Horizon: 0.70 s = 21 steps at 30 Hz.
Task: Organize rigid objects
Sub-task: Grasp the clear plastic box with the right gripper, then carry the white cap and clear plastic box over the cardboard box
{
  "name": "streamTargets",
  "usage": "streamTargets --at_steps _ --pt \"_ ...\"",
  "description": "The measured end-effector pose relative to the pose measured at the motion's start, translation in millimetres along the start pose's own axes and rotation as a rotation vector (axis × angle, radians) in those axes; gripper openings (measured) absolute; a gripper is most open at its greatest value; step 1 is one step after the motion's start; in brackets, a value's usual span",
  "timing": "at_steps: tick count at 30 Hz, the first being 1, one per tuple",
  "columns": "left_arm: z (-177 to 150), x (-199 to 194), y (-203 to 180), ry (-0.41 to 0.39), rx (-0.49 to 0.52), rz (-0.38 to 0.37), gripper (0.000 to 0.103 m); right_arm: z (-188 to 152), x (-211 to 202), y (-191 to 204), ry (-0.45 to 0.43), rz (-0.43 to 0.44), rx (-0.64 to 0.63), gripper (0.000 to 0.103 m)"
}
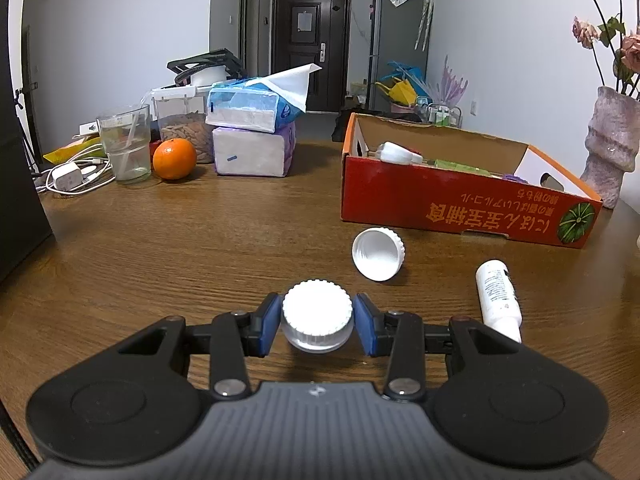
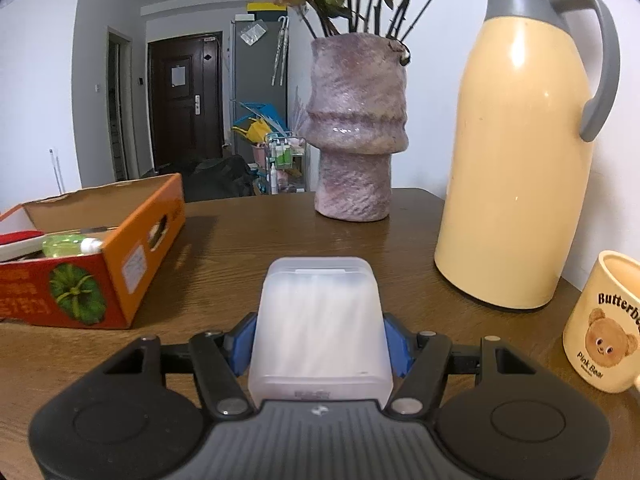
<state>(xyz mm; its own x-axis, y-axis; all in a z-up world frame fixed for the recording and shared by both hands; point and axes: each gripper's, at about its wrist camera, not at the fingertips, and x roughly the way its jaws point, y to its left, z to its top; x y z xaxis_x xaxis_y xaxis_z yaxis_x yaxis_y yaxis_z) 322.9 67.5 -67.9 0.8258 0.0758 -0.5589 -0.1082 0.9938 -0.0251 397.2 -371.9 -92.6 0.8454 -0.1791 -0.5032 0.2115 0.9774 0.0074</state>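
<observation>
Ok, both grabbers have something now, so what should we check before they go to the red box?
1. Left gripper squeezing the white cap: ok.
2. Right gripper squeezing the frosted plastic case: ok.
3. Room left in the red box: ok, part of its floor shows bare.
4. Loose cap and small white bottle lying in the left gripper's way: not ok.
5. Vase and thermos clear of the right gripper's path: ok.

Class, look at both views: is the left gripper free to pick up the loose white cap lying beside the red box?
Probably not yet. The left gripper is shut on a white-capped jar, though bare table lies before the loose cap.
</observation>
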Motion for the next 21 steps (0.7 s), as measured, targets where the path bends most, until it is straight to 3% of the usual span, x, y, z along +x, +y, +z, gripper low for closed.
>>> streamTargets --at_steps 21 --pt "1.2 -16.0 1.5 -0.042 -0.02 -0.022 0.041 -36.3 -97.8 88.3 -0.084 0.207 -0.079 0.064"
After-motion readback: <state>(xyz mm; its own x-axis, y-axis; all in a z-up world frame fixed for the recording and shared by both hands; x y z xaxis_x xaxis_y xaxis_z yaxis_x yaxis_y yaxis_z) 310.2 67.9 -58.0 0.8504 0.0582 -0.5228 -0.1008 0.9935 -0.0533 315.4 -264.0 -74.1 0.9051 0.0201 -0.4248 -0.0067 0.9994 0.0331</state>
